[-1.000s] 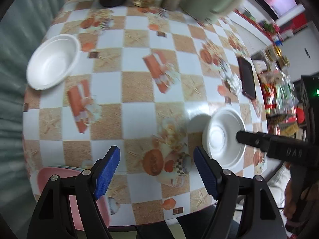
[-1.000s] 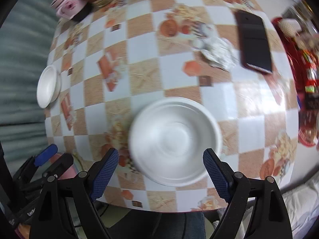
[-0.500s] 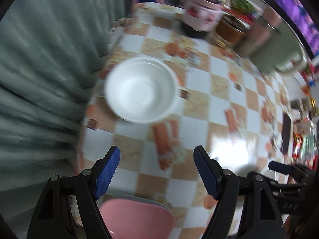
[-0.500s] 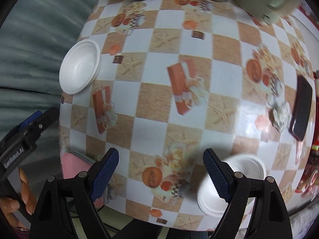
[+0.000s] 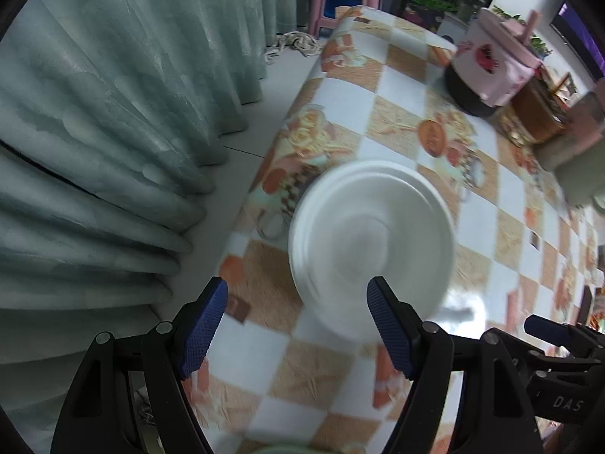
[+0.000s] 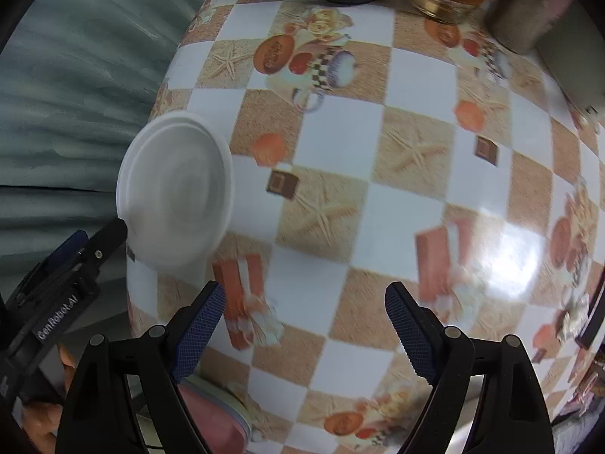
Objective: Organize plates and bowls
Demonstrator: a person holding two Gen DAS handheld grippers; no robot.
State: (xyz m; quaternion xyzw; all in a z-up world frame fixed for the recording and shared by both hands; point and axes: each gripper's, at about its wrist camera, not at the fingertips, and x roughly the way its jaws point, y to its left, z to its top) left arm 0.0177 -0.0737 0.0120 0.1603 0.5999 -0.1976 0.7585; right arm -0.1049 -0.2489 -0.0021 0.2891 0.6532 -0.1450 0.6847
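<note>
A white foam bowl (image 5: 372,242) sits near the table's left edge, by the curtain. My left gripper (image 5: 297,323) is open and empty, and its right blue pad reaches the bowl's near rim. The same bowl shows in the right wrist view (image 6: 176,193), with the left gripper (image 6: 90,242) just below it. My right gripper (image 6: 304,325) is open and empty above the checked tablecloth (image 6: 412,196), to the right of the bowl. A pink plate (image 6: 211,416) lies at the near table edge under my right gripper's left finger.
A pink-lidded pot (image 5: 487,72), a brown jar (image 5: 540,113) and a grey-green jug (image 5: 578,174) stand at the far side of the table. A green curtain (image 5: 113,132) hangs close on the left. A black phone (image 6: 593,321) lies at the right edge.
My left gripper has swung left to the bowl by the curtain and closed in on it. My right gripper left the other white bowl and moved left; that bowl is out of view.
</note>
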